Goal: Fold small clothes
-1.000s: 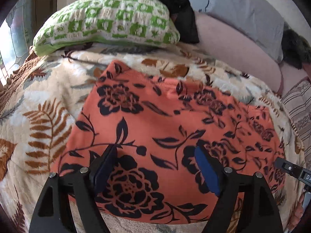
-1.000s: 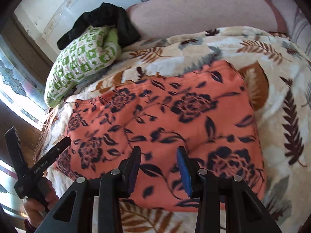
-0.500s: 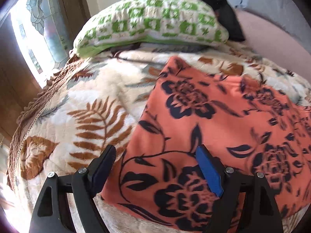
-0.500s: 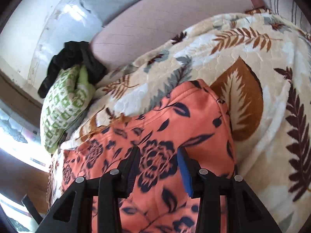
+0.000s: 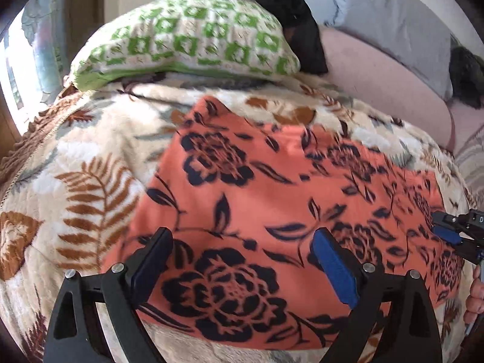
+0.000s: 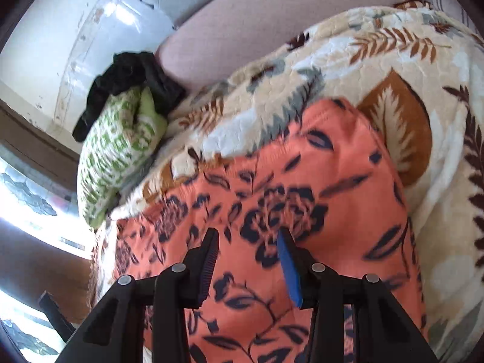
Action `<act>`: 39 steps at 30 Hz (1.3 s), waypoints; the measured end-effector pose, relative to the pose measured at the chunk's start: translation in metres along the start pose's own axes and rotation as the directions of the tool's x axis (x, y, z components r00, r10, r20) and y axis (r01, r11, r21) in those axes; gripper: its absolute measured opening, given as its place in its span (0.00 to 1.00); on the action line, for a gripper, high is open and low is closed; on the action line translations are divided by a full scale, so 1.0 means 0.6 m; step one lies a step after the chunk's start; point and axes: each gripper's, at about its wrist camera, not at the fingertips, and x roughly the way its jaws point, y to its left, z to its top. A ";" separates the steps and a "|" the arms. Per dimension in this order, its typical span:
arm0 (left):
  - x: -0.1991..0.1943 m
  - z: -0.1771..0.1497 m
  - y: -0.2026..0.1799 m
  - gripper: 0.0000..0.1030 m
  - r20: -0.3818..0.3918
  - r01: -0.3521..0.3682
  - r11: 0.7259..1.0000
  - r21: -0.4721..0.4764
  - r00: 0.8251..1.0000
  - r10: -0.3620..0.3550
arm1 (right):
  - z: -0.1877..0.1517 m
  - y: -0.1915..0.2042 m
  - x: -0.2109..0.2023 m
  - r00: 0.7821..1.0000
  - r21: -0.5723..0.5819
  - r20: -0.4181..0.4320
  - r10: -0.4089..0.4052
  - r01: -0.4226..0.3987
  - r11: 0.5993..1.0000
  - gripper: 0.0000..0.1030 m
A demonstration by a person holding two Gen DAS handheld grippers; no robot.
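I held my left hand-held gripper [image 5: 242, 260] released and my right hand-held gripper [image 6: 248, 257] released too, both grasping nothing, above the orange floral garment [image 5: 272, 211] spread flat beneath them on the leaf-print blanket [image 5: 90, 166]

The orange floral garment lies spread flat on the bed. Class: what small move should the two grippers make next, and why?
Probably lower each to a near corner and close. The orange floral garment lies flat and unfolded on the leaf-print blanket; the left gripper and right gripper are both open above it, gripping nothing.
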 end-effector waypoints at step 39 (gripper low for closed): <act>-0.031 -0.059 0.189 0.91 -0.017 0.071 0.905 -0.419 0.996 -0.086 | -0.135 -0.088 -0.111 0.996 0.106 -0.026 0.080 -0.076 0.991 0.52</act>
